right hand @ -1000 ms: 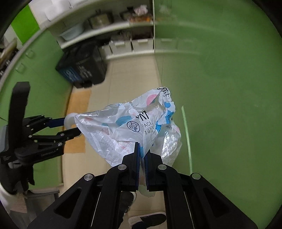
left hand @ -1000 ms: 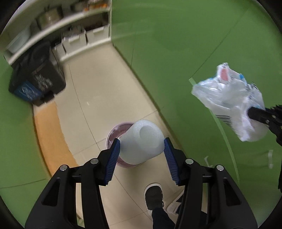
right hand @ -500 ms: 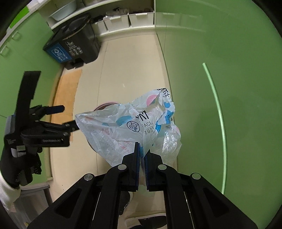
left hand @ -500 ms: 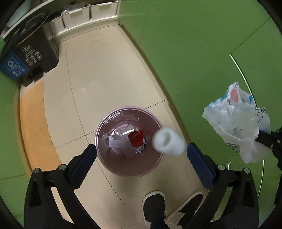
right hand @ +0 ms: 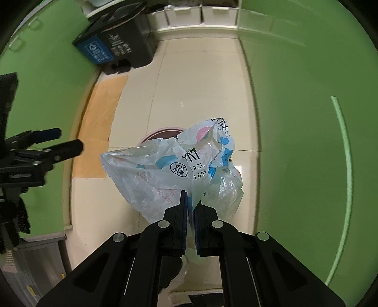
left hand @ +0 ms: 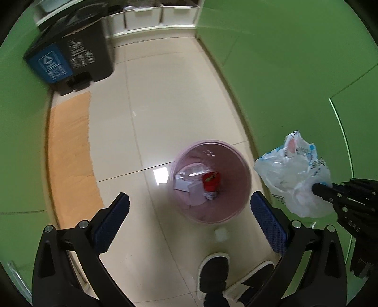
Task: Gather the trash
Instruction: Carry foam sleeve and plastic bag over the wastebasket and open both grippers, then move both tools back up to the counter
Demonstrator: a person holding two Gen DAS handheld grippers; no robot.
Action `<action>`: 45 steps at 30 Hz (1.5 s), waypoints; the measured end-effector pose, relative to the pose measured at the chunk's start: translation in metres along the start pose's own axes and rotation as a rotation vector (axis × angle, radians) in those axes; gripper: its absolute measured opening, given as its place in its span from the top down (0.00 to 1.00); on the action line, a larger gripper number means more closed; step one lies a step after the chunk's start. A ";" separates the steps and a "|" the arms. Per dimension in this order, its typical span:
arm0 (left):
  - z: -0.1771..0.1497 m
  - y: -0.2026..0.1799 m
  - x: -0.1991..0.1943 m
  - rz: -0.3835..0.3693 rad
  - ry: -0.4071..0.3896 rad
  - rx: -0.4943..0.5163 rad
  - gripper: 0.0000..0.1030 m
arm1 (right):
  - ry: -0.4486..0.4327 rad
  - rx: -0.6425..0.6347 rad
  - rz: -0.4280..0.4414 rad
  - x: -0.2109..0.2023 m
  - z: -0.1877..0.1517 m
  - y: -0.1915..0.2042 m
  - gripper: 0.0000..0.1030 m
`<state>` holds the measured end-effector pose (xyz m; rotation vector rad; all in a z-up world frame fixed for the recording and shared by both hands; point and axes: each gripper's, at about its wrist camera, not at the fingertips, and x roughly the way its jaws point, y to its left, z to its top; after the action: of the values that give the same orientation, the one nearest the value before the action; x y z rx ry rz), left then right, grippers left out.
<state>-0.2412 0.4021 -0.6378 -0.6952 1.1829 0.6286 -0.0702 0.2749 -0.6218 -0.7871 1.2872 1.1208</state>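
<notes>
Bag (right hand: 179, 170): crumpled clear plastic, blue-pink print, pinched in my right gripper (right hand: 191, 203).
Bin (left hand: 238, 163): pink, round, upright, part-filled.

Both wrist views face steeply down, sharing pink bin (left hand: 209, 186) (floor too) — close.

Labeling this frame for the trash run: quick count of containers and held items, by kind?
Pink wastebaskets: 1
Black lidded bins: 1
Plastic bags, clamped in the right gripper: 1
White storage boxes on the shelf: 2 visible
Items in the open left gripper: 0
Total: 5
</notes>
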 end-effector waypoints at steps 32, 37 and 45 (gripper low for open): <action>-0.013 -0.035 -0.140 0.002 -0.027 0.019 0.03 | -0.059 0.059 0.048 -0.125 0.005 0.023 0.05; 0.006 -0.070 -0.223 -0.008 -0.061 0.081 0.03 | -0.161 0.109 0.048 -0.238 0.007 0.016 0.05; 0.038 -0.137 -0.350 -0.019 -0.168 0.190 0.03 | -0.344 0.190 0.005 -0.400 -0.007 -0.008 0.05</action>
<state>-0.2060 0.3171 -0.2716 -0.4830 1.0624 0.5397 -0.0343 0.1884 -0.2328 -0.4278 1.0854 1.0665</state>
